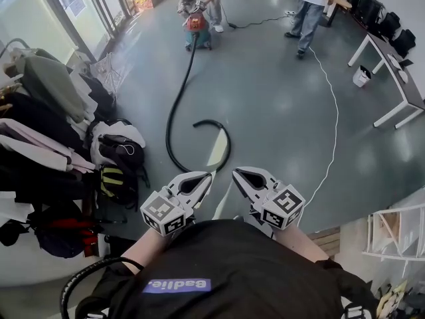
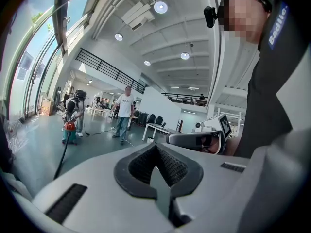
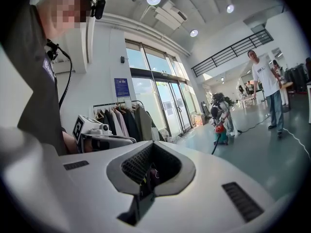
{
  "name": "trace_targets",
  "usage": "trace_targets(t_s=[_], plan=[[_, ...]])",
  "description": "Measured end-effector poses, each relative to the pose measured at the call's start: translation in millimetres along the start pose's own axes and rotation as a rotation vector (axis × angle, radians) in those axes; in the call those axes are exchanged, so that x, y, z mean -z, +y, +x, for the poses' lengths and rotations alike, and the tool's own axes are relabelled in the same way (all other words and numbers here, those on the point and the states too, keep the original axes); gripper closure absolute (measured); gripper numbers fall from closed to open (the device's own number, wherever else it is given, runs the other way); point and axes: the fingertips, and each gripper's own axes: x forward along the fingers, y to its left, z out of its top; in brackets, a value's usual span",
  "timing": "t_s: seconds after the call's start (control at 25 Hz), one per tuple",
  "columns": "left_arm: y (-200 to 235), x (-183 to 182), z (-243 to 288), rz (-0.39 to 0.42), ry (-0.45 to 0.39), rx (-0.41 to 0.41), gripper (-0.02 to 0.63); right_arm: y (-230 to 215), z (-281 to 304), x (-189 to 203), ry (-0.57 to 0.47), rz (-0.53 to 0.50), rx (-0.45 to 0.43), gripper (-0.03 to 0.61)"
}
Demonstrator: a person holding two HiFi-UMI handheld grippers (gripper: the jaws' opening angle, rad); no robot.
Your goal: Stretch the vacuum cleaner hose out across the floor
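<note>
The hose (image 1: 174, 105) runs lengthwise ahead across the floor (image 1: 279, 111), its near loop closest to the left gripper (image 1: 204, 176). That gripper and the right gripper (image 1: 238, 174) are closed and empty.

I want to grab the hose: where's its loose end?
Head view: the hose's loose end lies at centre frame, ahead of the left gripper and right of the bags.

Far vacuum cleaner (image 1: 196, 24) small, details unclear

Black hose (image 1: 174, 105) on floor — snakes from red vacuum (image 1: 195, 24), near end hooked.
</note>
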Motion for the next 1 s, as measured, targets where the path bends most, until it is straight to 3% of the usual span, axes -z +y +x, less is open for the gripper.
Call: trace_targets(t_s=[0.28,0.52,0.72,1.0], plan=[[-3,0,37,0.019,0.002,-0.066,0.618,-41,-24,6,-0.004,0.022,-0.029,0.583],[19,-6,53,0.025,-0.010,-0.087,0.618,-67,-9,-1,0.013,0.010,-0.045,0.583],[83,-17,48,0.026,-0.026,-0.080,0.618,-80,50,-3,0.038,0.008,-0.030,0.583],[227,-46,37,0.075,-0.023,-0.041,0.618,-110,188,-19,0.069,0.012,0.000,0.583]])
